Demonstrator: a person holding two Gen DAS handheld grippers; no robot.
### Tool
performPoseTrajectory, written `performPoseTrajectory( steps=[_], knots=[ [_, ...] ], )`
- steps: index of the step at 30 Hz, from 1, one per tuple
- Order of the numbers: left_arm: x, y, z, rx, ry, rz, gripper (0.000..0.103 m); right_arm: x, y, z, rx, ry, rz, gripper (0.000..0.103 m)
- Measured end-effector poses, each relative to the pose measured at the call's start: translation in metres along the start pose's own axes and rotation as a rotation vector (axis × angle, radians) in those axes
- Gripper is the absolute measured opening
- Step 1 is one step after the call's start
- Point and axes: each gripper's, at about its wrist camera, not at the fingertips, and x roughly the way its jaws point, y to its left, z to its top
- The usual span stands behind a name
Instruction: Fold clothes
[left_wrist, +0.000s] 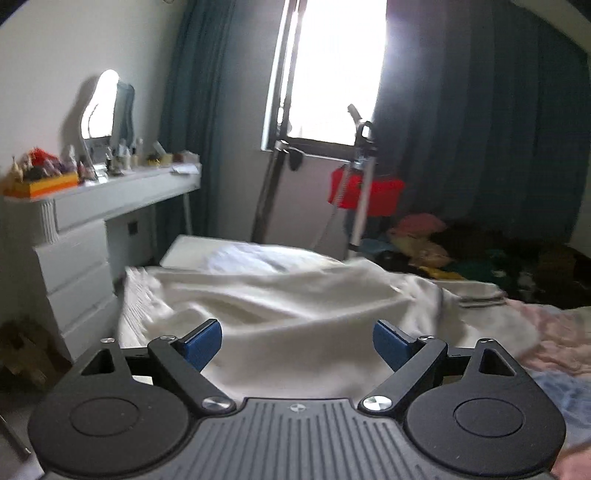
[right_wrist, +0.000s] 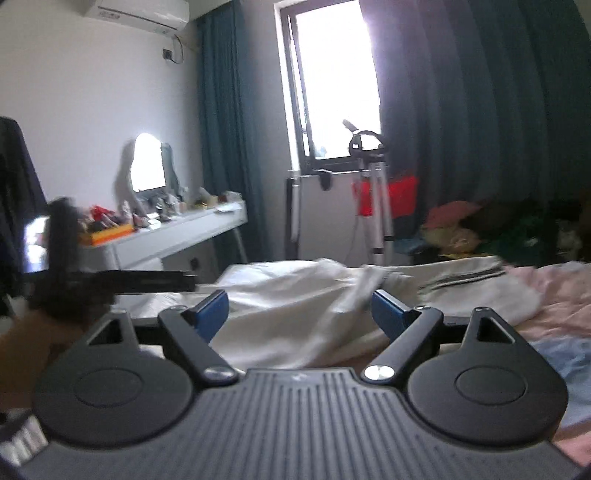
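Note:
A cream-white garment (left_wrist: 280, 306) lies crumpled on the bed, with a ribbed hem at its left and a dark-striped edge at its right. My left gripper (left_wrist: 297, 345) is open and empty, just above the garment's near part. In the right wrist view the same garment (right_wrist: 295, 314) lies ahead, its striped band (right_wrist: 461, 278) at the right. My right gripper (right_wrist: 299, 314) is open and empty above its near edge. The left gripper (right_wrist: 110, 282) shows blurred at the left of the right wrist view.
A pink and blue bedsheet (left_wrist: 554, 343) covers the bed at the right. A white dresser (left_wrist: 92, 206) with a mirror and small items stands at the left. A tripod (left_wrist: 360, 184) with a red bag and a pile of coloured clothes (left_wrist: 443, 247) lie beyond the bed, below the window.

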Motion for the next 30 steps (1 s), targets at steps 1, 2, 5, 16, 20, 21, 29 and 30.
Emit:
performPoseTrajectory(
  steps=[1, 2, 5, 16, 20, 21, 29, 30],
  knots=[
    [-0.001, -0.005, -0.008, 0.009, 0.012, -0.009, 0.091, -0.005, -0.012, -0.002, 0.005, -0.003, -0.017, 0.086],
    [-0.005, -0.009, -0.017, 0.021, 0.01, -0.01, 0.091, -0.009, -0.023, -0.006, 0.013, -0.011, -0.033, 0.086],
    [-0.009, -0.013, -0.044, 0.061, -0.012, 0.025, 0.091, -0.019, -0.052, -0.023, 0.055, -0.025, -0.074, 0.086],
    [0.006, 0.006, -0.105, 0.032, -0.008, 0.013, 0.091, -0.016, -0.09, -0.049, 0.182, -0.032, -0.067, 0.086],
    [0.025, -0.003, -0.109, 0.08, 0.04, -0.013, 0.091, -0.012, -0.09, -0.052, 0.156, -0.015, -0.079, 0.086],
    [0.029, -0.007, -0.11, 0.1, 0.047, -0.02, 0.091, -0.012, -0.091, -0.053, 0.161, -0.011, -0.076, 0.086],
    [0.08, -0.044, -0.103, 0.241, 0.108, -0.053, 0.091, -0.016, -0.11, -0.05, 0.224, 0.012, -0.068, 0.086],
    [0.09, -0.048, -0.099, 0.245, 0.115, -0.061, 0.091, -0.015, -0.114, -0.051, 0.238, 0.016, -0.074, 0.086]
  ],
)
